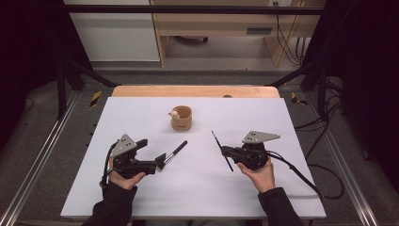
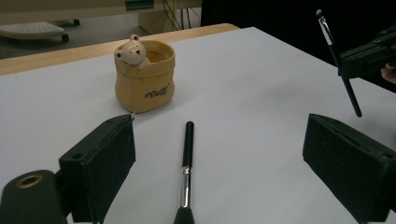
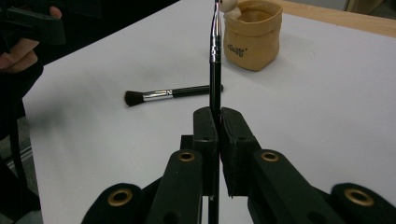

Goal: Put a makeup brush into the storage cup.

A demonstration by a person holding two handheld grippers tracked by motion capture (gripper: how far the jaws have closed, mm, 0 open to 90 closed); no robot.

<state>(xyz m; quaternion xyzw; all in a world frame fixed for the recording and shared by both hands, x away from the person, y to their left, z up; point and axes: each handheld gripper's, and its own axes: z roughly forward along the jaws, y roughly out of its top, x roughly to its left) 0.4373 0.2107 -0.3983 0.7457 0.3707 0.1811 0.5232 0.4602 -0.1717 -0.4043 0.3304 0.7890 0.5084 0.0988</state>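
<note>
Right claw (image 3: 218, 122) is clamped tight on a thin black eyeliner brush (image 3: 215, 56), holding it upright above the white counter (image 1: 197, 188). Left claw (image 2: 219, 163) gapes wide, straddling the black-handled powder brush (image 2: 187, 158) lying flat, just short of the tan bear-faced fabric pot (image 2: 144, 77).

This is a lab or test room fitted out for recording. A white board (image 1: 197, 188) lies on a wooden table (image 1: 195, 91) inside a black metal frame (image 1: 188, 9). Aluminium rails (image 1: 35, 165) run along the grey floor at 9 and 3 o'clock, loose cables (image 1: 291, 47) hang at 1 o'clock, and plain wooden furniture (image 1: 216, 28) stands at 12 o'clock.
</note>
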